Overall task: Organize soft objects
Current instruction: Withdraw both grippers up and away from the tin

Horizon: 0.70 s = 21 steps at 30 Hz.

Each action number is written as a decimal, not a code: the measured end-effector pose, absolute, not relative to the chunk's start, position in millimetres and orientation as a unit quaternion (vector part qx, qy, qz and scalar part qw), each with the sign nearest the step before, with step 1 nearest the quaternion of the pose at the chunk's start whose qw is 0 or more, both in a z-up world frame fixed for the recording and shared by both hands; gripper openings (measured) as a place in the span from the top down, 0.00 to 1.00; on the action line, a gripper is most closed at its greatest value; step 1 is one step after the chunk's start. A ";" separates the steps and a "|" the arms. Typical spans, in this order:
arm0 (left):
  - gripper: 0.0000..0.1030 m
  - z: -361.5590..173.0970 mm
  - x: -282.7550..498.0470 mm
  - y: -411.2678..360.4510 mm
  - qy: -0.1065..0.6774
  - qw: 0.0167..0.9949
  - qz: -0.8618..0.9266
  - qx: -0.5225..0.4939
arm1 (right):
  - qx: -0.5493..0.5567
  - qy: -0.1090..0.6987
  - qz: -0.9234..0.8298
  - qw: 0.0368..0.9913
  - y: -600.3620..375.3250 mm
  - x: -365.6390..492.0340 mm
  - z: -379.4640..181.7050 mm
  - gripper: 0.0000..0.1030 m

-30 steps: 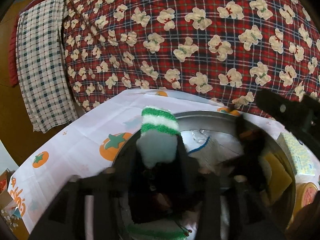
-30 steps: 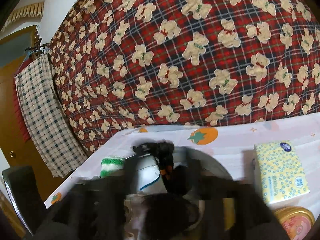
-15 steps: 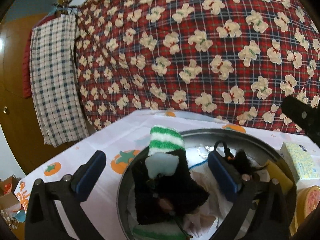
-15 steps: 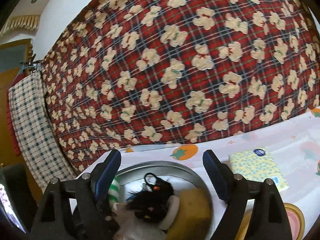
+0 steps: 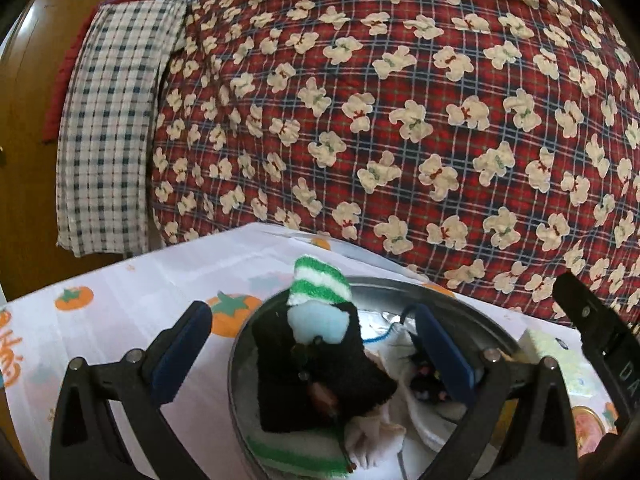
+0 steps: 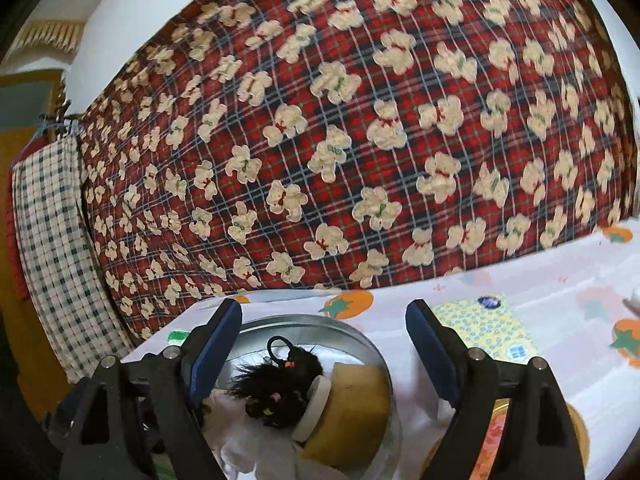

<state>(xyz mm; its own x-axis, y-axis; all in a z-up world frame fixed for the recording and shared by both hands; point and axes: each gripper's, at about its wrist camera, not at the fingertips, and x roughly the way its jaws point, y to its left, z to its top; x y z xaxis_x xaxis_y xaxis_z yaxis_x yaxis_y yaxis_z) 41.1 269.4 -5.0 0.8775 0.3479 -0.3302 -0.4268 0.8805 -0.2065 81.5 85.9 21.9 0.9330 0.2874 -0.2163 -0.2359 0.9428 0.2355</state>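
Observation:
A metal basin (image 5: 472, 308) on the table holds the soft things. In it lie a black cloth (image 5: 320, 376) with a pale blue patch, a green-and-white striped sock (image 5: 316, 286) leaning on the rim, and a white cloth (image 5: 376, 432). My left gripper (image 5: 312, 352) is wide open, straddling the black cloth without pressing it. In the right wrist view the basin (image 6: 320, 318) shows a black hair tuft (image 6: 284, 380) with small coloured ties and a yellow sponge (image 6: 356, 412). My right gripper (image 6: 324, 348) is open above them, holding nothing.
A yellow tissue pack (image 6: 484, 328) and an orange round tin (image 6: 500, 436) lie right of the basin on the fruit-print tablecloth (image 5: 120, 308). A red plaid quilt (image 5: 400, 120) rises close behind the table. A checked towel (image 5: 108, 132) hangs at the left.
The left jaws have opened off the black cloth and sock, which now rest in the basin. The right gripper has let the hair tuft lie in the basin and swung right.

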 end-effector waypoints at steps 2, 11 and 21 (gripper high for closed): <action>0.00 -6.6 39.9 266.9 0.145 0.959 0.204 -0.131 | 0.088 0.112 0.130 0.981 87.9 75.6 22.2 0.16; 0.00 -5.3 32.0 251.4 0.134 0.966 0.200 -0.090 | 0.055 0.069 0.101 0.991 85.9 58.4 22.6 0.10; 0.00 -4.3 23.8 243.5 0.139 0.967 0.196 -0.084 | 0.043 0.070 0.090 0.993 77.5 49.8 18.7 0.10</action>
<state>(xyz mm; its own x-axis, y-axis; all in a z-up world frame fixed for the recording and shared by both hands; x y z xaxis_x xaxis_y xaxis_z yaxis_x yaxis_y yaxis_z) 23.8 243.5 -4.3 0.8844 0.3563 -0.3015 -0.4029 0.9089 -0.1078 49.8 77.5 18.7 0.9741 0.1850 -0.1303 -0.1731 0.9801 0.0971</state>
